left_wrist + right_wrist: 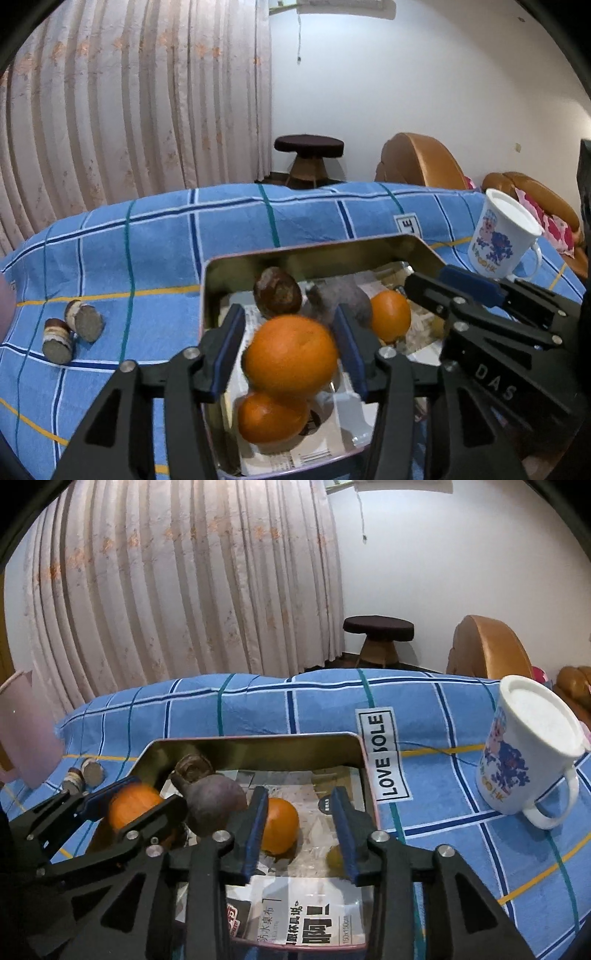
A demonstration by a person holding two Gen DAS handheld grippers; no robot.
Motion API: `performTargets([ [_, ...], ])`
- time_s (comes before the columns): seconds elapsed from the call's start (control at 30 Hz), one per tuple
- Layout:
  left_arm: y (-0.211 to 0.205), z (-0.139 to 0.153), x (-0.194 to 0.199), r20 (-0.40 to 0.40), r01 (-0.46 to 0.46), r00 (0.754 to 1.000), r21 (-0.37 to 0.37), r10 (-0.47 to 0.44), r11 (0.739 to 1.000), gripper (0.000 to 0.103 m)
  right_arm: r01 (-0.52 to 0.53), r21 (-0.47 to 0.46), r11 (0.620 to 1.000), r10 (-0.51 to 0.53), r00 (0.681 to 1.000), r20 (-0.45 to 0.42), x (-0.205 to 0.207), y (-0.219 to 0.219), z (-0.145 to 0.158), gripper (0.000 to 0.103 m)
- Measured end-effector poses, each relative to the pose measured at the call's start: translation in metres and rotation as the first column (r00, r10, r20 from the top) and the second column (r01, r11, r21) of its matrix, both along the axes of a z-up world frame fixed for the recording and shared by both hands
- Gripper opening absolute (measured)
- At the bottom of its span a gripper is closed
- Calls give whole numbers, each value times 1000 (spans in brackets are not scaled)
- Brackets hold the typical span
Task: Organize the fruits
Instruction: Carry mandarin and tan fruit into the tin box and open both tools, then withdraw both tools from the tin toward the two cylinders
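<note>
Both your grippers hang over the metal tin [325,254], which sits on the blue checked cloth [147,251].

Left gripper [291,354]: fingers [229,347] spread apart, w/ a big orange [291,356] between them over the tin's near-left part. It looks blurred, and there's a gap on each side, so the pads aren't pressing it. It's let go, not gripped. A 2nd orange [271,419] lies right under it on the tin floor.

Right gripper [299,830]: fingers [255,830] parted a bit, nothing clamped. A 3rd orange [279,830] sits on the tin floor just behind the left finger, toward the tin's middle-right. A small yellowish fruit [334,856] peeks by the right finger; can't tell what it is.

Also inside the tin: a dark purple fruit [216,805] near the middle, and a brown round fruit [277,291] at the far-left corner.

Outside the tin: white mug [528,753] stands upright to the right, well apart. Two small cylinders [72,334] lie on their sides to the left. Pink container [26,734] farther left.
</note>
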State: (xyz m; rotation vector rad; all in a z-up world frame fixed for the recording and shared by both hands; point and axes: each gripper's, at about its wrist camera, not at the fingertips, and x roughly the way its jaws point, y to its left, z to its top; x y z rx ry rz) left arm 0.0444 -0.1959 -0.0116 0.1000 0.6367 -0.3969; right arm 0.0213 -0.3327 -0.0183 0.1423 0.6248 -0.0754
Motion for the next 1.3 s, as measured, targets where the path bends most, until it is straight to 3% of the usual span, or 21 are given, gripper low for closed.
performTargets([
  [0.03, 1, 2, -1, 10, -14, 1000, 2, 14, 1000, 69, 9, 5, 1000, -9, 1000, 12, -2, -2, 2, 41],
  [0.1, 6, 6, -3, 30, -41, 999, -14, 42, 999, 90, 27, 27, 999, -28, 999, 43, -7, -8, 7, 42],
  [0.13, 9, 9, -4, 39, -53, 998, -27, 54, 998, 94, 35, 42, 999, -37, 998, 58, -8, -11, 9, 47],
  [0.2, 16, 16, -8, 64, -79, 995, -63, 83, 995, 103, 69, 73, 995, -76, 993, 94, -15, -19, 14, 74],
  [0.27, 21, 23, -12, 77, -62, 995, -102, 70, 993, 103, 95, 98, 991, -108, 985, 134, -21, -26, 18, 85],
  [0.63, 38, 29, -17, 114, -97, 988, -85, 106, 992, 103, 143, 25, 989, -145, 974, 177, -26, -11, 20, 85],
  [0.8, 64, 25, -16, 158, -174, 972, -12, 174, 985, 103, 156, -36, 987, -144, 964, 222, -32, 2, 24, 85],
  [1.03, 110, 17, -10, 167, -226, 961, 7, 222, 974, 103, 184, -137, 973, -139, 947, 289, -42, 32, 30, 85],
  [1.3, 156, 13, -2, 180, -273, 948, 29, 263, 962, 103, 126, -146, 981, -78, 952, 295, -47, 82, 33, 85],
])
